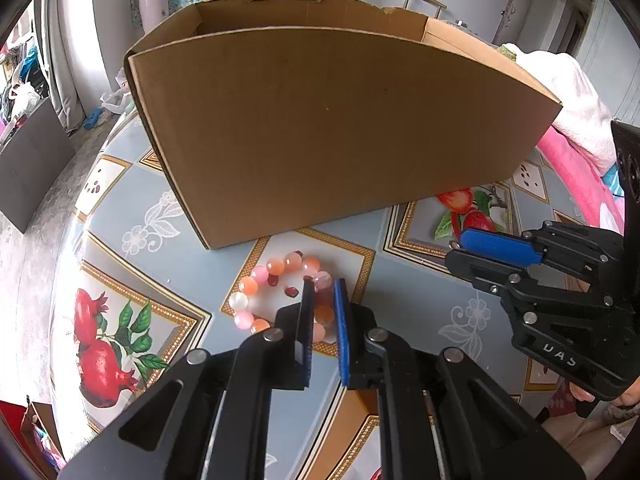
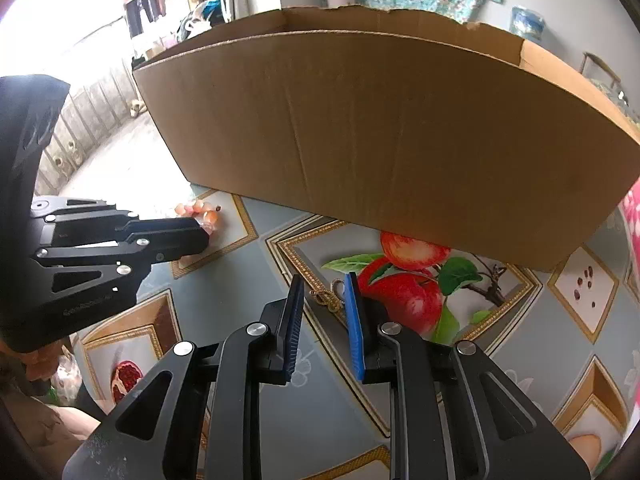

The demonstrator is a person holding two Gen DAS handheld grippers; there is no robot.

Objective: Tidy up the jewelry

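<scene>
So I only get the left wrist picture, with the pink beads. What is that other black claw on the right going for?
Observer: A small gold chain lies on the tablecloth, between the right gripper's fingers.
Operator: Has it grabbed it?
Observer: No, those fingers stand apart, either side of the chain.
Operator: Where on the table is that?
Observer: Just left of the printed apples, in front of the cardboard box.
</scene>
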